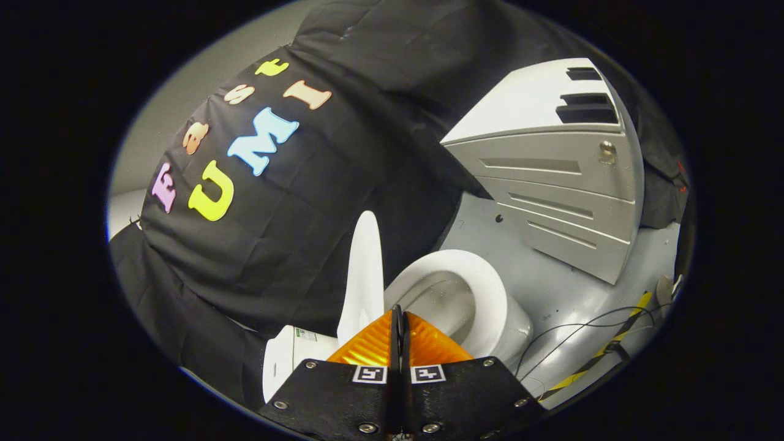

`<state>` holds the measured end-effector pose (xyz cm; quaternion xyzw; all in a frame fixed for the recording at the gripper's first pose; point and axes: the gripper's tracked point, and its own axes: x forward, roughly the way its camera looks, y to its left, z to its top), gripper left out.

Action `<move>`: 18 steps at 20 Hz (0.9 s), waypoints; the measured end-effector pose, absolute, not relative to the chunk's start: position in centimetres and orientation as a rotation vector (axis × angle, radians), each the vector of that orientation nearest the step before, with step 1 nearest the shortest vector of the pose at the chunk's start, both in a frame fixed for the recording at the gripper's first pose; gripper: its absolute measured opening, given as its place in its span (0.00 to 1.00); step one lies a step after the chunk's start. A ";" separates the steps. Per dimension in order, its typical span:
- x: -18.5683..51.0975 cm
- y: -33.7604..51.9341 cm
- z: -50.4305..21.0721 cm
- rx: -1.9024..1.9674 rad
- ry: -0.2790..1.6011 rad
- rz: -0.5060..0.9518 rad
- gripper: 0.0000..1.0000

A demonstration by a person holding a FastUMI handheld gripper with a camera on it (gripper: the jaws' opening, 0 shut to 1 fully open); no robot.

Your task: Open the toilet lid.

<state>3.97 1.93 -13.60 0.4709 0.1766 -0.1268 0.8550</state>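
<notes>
Fingers first: in the gripper view we see our gripper (399, 318) with its two fingers pressed together, no gap between them and nothing held.

Just ahead of the tips stands the white plastic toilet lid (362, 275), raised on edge so that we look along its thin side. Its long axis runs up and away from the tips, toward the black cloth booth wall (294, 245) behind it. Its lower end sits right at the tips, slightly to their left; we cannot tell whether the left finger touches it. To the right of the lid, the white ceramic toilet bowl (484, 294) lies open, its oval rim fully exposed and its inside visible. Below the lid, on the left of the fingers, we see the white cistern block (288, 361) of the toilet.

We judge the lid to be already up, leaning near the cloth, so the task looks close to done. What the coming move turns on is that the lid lies just forward-left of the closed tips: any retreat should go back and to the right, away from its edge, lest it tip back over the bowl.

Beyond the bowl we see a pale grey slatted cabinet (551, 177) on the grey floor (563, 300), with thin black cables (569, 334) trailing nearby.
</notes>
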 end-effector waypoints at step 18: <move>4.8 6.4 -5.8 0.804 0.331 -0.217 0.00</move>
